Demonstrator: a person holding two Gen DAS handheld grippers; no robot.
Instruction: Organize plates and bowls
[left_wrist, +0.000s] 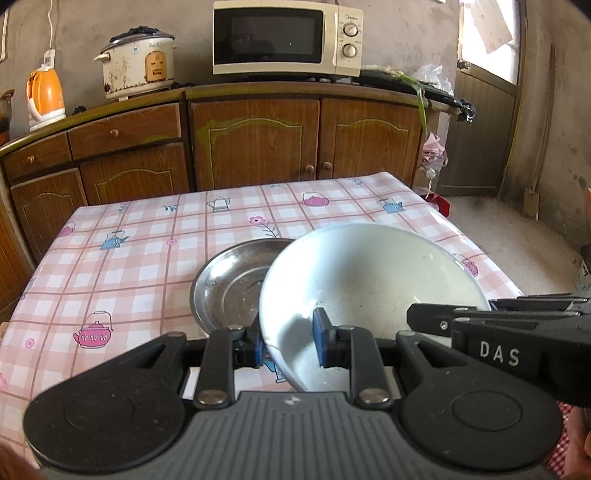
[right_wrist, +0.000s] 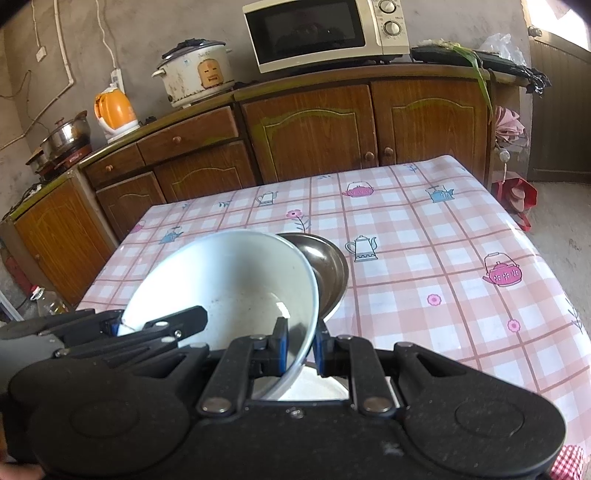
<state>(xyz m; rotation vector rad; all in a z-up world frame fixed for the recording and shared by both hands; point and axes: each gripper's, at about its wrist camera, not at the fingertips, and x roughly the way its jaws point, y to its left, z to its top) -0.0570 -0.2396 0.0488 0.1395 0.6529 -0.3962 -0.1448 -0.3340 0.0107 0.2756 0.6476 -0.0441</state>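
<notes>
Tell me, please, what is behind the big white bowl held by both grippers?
Behind the round white bowl sits a shallow round steel dish on the pink checked tablecloth. The bowl covers the dish's near side, so whether bowl and dish touch cannot be seen.

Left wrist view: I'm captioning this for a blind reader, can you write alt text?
Both grippers, left and right, clamp the rim of a tilted white bowl above a steel plate on a pink checked tablecloth. Wooden cabinets and a microwave stand behind.
</notes>
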